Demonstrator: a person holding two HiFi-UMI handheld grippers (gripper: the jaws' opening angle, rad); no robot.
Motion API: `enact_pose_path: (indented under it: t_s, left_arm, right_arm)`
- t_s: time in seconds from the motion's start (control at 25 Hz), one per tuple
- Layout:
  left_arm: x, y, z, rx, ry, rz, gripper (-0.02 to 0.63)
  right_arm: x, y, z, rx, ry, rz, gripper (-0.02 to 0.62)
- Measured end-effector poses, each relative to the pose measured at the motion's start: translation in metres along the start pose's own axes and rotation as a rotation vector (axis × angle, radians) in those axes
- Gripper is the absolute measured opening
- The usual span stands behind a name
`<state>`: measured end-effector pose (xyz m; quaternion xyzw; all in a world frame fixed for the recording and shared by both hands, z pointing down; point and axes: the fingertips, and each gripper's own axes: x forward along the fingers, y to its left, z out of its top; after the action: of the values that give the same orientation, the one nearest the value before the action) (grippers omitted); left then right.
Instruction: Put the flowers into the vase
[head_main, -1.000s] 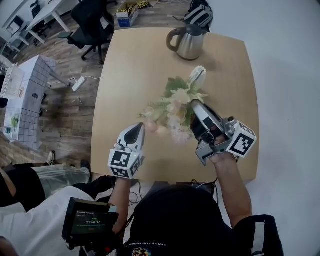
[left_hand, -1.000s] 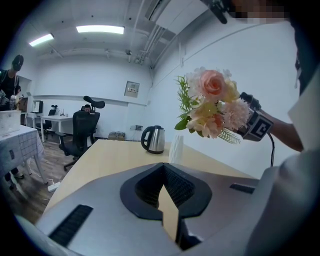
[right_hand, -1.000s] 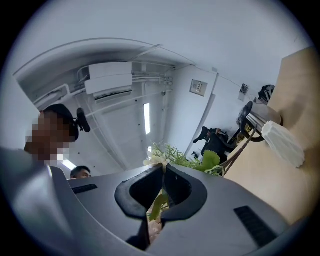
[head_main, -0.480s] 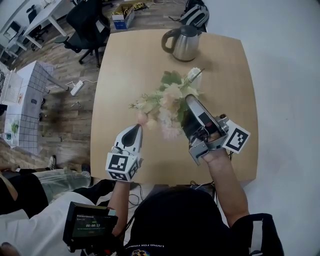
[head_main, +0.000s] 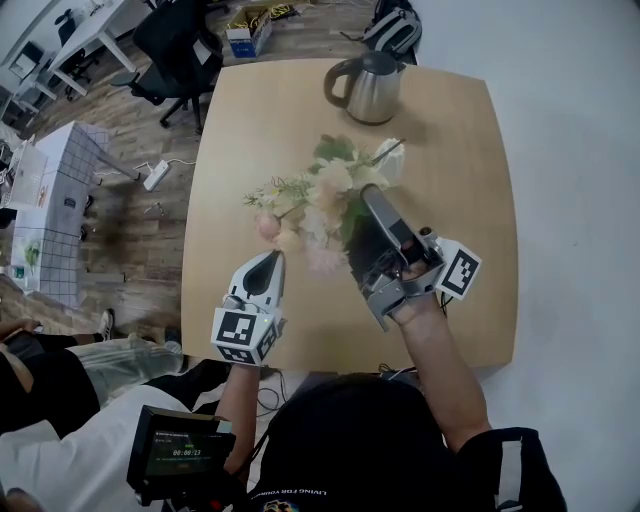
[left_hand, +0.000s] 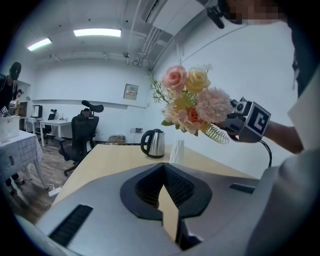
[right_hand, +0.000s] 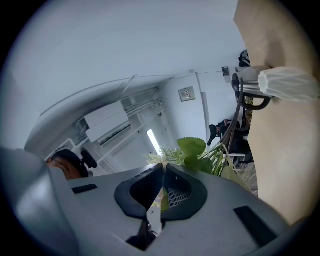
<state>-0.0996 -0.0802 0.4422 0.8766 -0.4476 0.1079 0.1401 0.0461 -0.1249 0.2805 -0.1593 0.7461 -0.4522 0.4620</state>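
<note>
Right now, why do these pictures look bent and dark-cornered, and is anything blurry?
Head view: even light, the flowers slightly smeared, the kettle crisp. Left gripper view: wide-angle bending, black corners, a ceiling light glaring. Right gripper view: the same bending, the scene tilted, the vase soft-edged.

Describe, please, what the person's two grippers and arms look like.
Both the left gripper and right gripper are silver-grey tapering wedges with black ribbed pads inside the jaws. Each carries a white cube with black square markers. A black cable trails from the right one. The forearms are bare; dark clothing shows at the right shoulder.
</note>
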Motion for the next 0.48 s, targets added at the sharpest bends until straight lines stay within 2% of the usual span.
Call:
enact_pose_path:
  t_s: [0.24,0.48]
  left_arm:
    - [0.002,0.002,-0.003,-0.001,0.013,0.011,0.005]
    - [-0.002,0.01,-0.003,-0.002,0.023,0.034,0.005]
  right_arm:
    - [0.004,-0.01,0.005,0.127,-0.067,0.063,0.02]
    - [0.011,-0.022,0.001,0.2,-0.093,0.097,0.02]
